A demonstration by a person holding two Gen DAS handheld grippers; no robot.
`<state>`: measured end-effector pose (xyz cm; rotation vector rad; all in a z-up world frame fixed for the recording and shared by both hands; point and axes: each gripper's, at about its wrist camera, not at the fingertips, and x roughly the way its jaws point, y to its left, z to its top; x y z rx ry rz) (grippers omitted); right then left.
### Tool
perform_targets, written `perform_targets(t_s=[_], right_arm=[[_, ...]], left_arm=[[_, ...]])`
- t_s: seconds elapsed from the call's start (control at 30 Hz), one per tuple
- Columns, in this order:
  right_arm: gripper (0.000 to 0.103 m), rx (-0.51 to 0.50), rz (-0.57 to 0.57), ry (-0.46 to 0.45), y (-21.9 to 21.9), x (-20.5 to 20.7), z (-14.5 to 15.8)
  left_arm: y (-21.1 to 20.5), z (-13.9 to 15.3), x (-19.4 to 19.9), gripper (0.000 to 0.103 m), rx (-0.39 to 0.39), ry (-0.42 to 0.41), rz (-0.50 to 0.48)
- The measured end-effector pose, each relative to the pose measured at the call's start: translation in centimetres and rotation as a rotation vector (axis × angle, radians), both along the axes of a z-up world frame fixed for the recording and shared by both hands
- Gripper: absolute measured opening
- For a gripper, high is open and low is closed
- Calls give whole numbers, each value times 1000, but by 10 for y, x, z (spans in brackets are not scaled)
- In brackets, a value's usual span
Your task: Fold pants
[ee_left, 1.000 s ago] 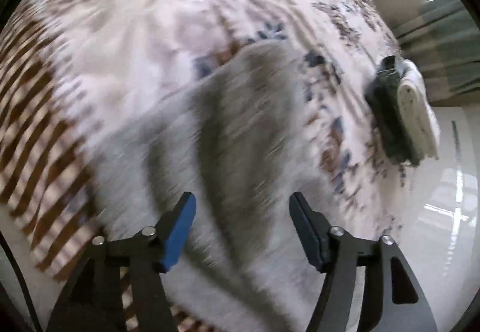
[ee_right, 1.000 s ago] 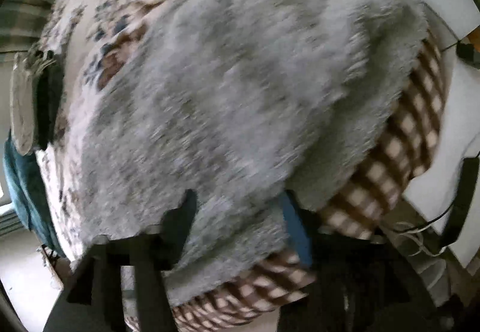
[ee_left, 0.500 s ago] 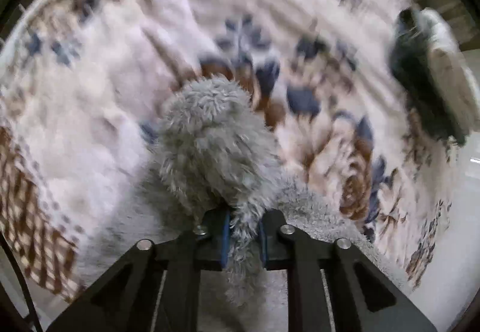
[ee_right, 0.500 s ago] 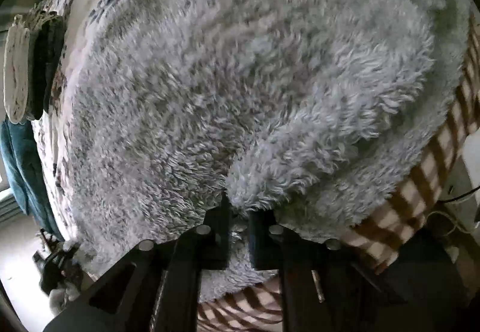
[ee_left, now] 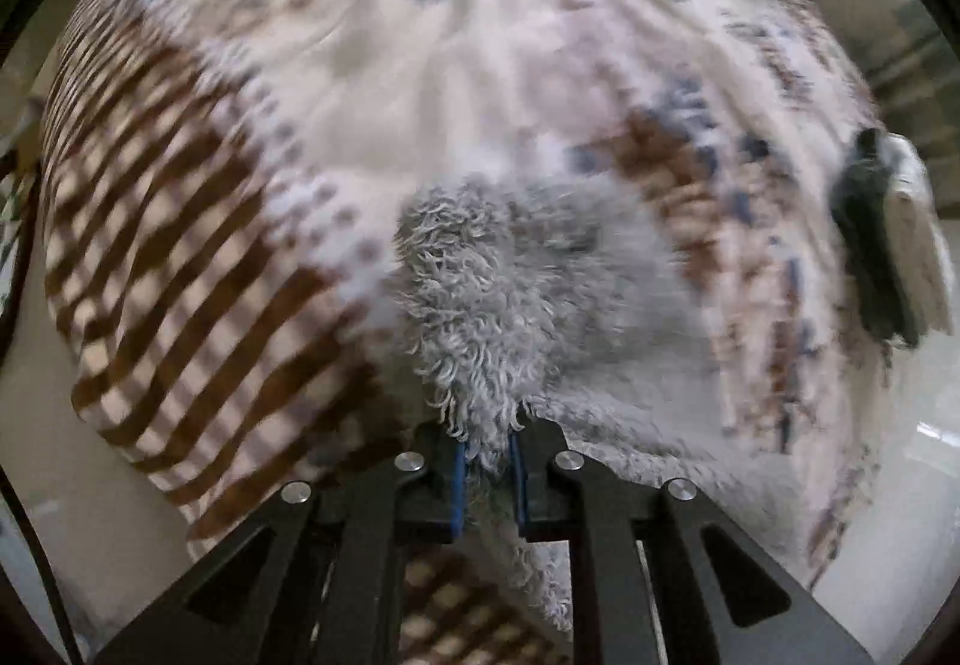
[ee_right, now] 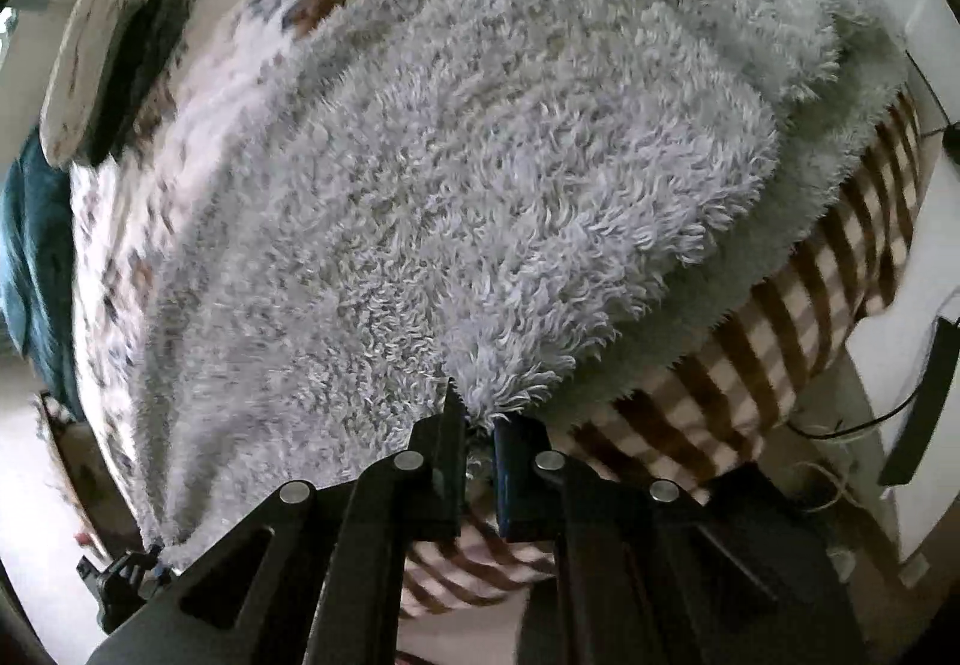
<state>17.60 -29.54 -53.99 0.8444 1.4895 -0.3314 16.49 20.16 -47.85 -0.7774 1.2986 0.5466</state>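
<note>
Fluffy grey pants spread over a floral bedspread, long axis running away from the right wrist camera. Right gripper clamped on the near edge; left gripper clamped on a raised bunch of pile.

- Left gripper pinched tight on a bunched fold of the fluffy grey pants, blue pads nearly together with fabric squeezed between.
- Right gripper likewise clamped on a pants edge, fingers almost touching, fleece tuft caught between.
- Left gripper also glimpsed at the lower left corner of the right wrist view.
</note>
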Motion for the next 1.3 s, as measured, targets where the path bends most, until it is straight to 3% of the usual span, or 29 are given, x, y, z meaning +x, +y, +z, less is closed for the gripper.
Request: perform_targets(t_s=[0.1, 0.17, 0.23, 0.27, 0.3, 0.33, 0.37, 0.43, 0.53, 0.6, 0.73, 0.87, 0.9, 0.93, 0.97, 1.03, 1.1, 1.2, 1.3], right_arm=[[9, 46, 39, 69, 4, 2, -30], [21, 101, 57, 110, 5, 6, -48], [43, 150, 48, 106, 3, 8, -51], [69, 171, 46, 91, 3, 9, -49], [88, 183, 51, 58, 3, 9, -41], [89, 184, 53, 30, 1, 7, -33], [89, 177, 54, 12, 0, 3, -27], [89, 145, 64, -27, -8, -4, -8], [89, 87, 15, -52, -41, -16, 19], [89, 8, -115, -74, -90, -30, 35], [89, -112, -343, -102, -193, -52, 41], [88, -98, -457, -82, -273, -56, 0], [74, -35, -465, -81, -287, -53, -21], [53, -1, -461, -69, -294, -51, -35], [14, 6, -456, -64, -292, -49, -42], [14, -33, -382, -72, -290, -40, -45], [13, -175, -333, -136, -288, -42, -12], [11, -293, -413, -204, -309, -72, 31], [11, -306, -454, -166, -338, -94, 29]], left_arm=[[7, -26, -13, 22, -90, 12, 53], [4, -23, -19, 35, -111, 6, 82], [-9, -2, -22, 45, -84, -9, 54], [-18, 9, -23, 60, -53, -14, 29], [-27, 18, -24, 68, -26, -23, 3], [-42, 31, -22, 80, 7, -44, -42], [-54, 40, -20, 87, 37, -63, -86], [-90, 58, -11, 92, 117, -90, -202], [-154, 63, 8, 95, 200, -108, -375], [-189, 54, 20, 95, 186, -98, -447], [-260, 22, 46, 95, 77, -69, -519], [-321, 5, 59, 95, 29, -49, -585], [-337, 3, 61, 95, 27, -42, -607], [-346, 2, 62, 95, 20, -42, -622], [-355, 3, 61, 95, 17, -44, -636], [-377, 6, 60, 95, 30, -42, -680], [-390, 11, 56, 95, 38, -43, -716], [-405, 16, 53, 95, 38, -45, -742], [-414, 13, 52, 95, 37, -39, -751]])
